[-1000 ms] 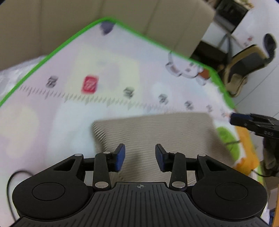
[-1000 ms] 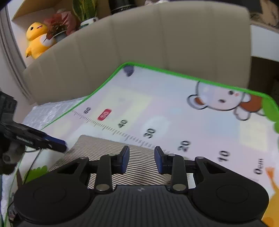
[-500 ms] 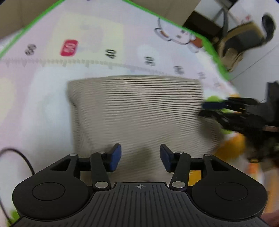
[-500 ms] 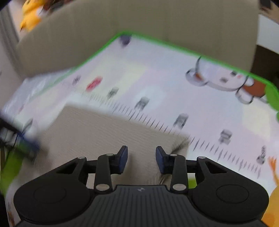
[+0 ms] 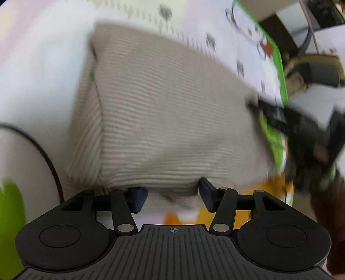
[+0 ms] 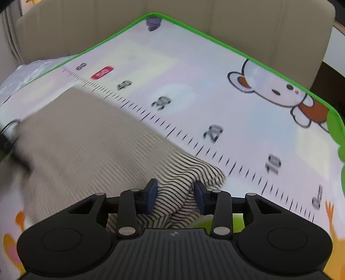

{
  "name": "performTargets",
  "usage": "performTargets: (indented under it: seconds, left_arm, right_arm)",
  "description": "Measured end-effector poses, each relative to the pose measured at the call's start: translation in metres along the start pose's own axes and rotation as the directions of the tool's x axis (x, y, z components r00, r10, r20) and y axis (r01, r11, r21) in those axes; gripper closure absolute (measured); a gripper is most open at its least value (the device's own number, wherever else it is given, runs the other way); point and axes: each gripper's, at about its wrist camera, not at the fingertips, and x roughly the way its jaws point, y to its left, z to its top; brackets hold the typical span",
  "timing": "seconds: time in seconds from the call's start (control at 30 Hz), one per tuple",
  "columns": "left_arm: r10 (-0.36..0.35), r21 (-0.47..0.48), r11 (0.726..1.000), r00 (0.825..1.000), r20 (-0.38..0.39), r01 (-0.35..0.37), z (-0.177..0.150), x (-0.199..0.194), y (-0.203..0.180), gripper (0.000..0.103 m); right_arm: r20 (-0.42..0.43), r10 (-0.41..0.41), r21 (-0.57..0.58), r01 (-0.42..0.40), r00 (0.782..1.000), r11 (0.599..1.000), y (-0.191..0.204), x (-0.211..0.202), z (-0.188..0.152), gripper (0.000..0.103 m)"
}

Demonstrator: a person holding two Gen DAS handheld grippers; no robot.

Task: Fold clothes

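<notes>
Looking down your left gripper [image 5: 173, 199], you have its jaws spread but closing, with the near edge of the folded striped garment [image 5: 163, 112] bulging into the gap between the two blue pads [image 5: 138, 199]. The pads stand apart from the cloth on both sides, so nothing is pinched there. The garment fills the middle of that frame as a thick beige-and-white ribbed block, its folded side running down the left, lying on the play mat [image 5: 43, 64]. A black cable [image 5: 49, 159] curves across the mat at the left edge. At the right of the frame your other tool shows as a dark blur at the garment's far corner.

In the right wrist view, your right gripper [image 6: 175, 197] has its jaws spread, and a raised corner of the garment [image 6: 86, 137] sits between them; whether the pads touch the cloth you cannot tell from here. The garment spreads from the lower centre toward the left edge. The mat [image 6: 194, 71], green-edged, carries a printed ruler strip [image 6: 215, 133] running diagonally and a cartoon animal [image 6: 273, 90] at the upper right. A beige sofa back [image 6: 215, 13] crosses the top.
</notes>
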Motion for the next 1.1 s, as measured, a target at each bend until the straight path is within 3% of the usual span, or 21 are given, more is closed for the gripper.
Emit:
performTargets:
  seconds: [0.1,0.2,0.4,0.5,0.63,0.7,0.8,0.9,1.03,1.1]
  left_arm:
    - [0.069,0.041,0.997,0.995,0.078,-0.073,0.019,-0.003,-0.001,0.047]
    - [0.126,0.072,0.988,0.978,0.168,-0.14,0.037,-0.011,-0.004,0.046]
    - [0.213,0.086,0.965,0.934,0.287,-0.247,0.056,-0.027,0.003,0.039]
    - [0.212,0.066,0.968,0.929,0.302,-0.242,0.055,-0.036,0.007,0.039]
    - [0.159,0.057,0.981,0.94,0.301,-0.184,0.054,-0.057,0.009,0.031]
    - [0.145,0.079,0.981,0.94,0.308,-0.177,0.053,-0.068,0.005,0.027]
    - [0.17,0.095,0.972,0.925,0.34,-0.214,0.052,-0.083,0.001,0.02]
    - [0.162,0.012,0.984,0.927,0.339,-0.176,0.052,-0.097,0.012,0.018]
    - [0.145,-0.108,0.987,0.93,0.337,-0.115,0.051,-0.112,0.025,0.018]
    - [0.156,-0.128,0.985,0.922,0.355,-0.118,0.048,-0.123,0.024,0.018]
  right_arm:
    - [-0.022,0.074,0.057,-0.073,0.997,0.996,0.012,-0.015,-0.018,0.066]
    - [-0.049,0.174,0.095,-0.169,0.983,0.981,0.03,-0.029,-0.033,0.066]
    - [-0.11,0.382,0.015,-0.383,0.918,0.924,0.087,-0.046,-0.045,0.065]
    - [0.003,0.374,-0.023,-0.374,0.927,0.927,0.09,-0.073,-0.026,0.065]
    - [0.131,0.256,0.024,-0.262,0.958,0.965,0.07,-0.077,0.0,0.065]
    - [0.111,0.209,0.073,-0.218,0.971,0.973,0.063,-0.056,-0.001,0.065]
    - [-0.036,0.213,0.129,-0.207,0.976,0.97,0.073,-0.012,-0.019,0.065]
    - [-0.022,0.169,0.107,-0.166,0.985,0.98,0.089,-0.013,-0.026,0.066]
    - [-0.058,0.204,0.165,-0.192,0.977,0.967,0.079,-0.008,-0.015,0.066]
    - [-0.063,0.172,0.092,-0.166,0.983,0.982,0.087,-0.005,-0.013,0.063]
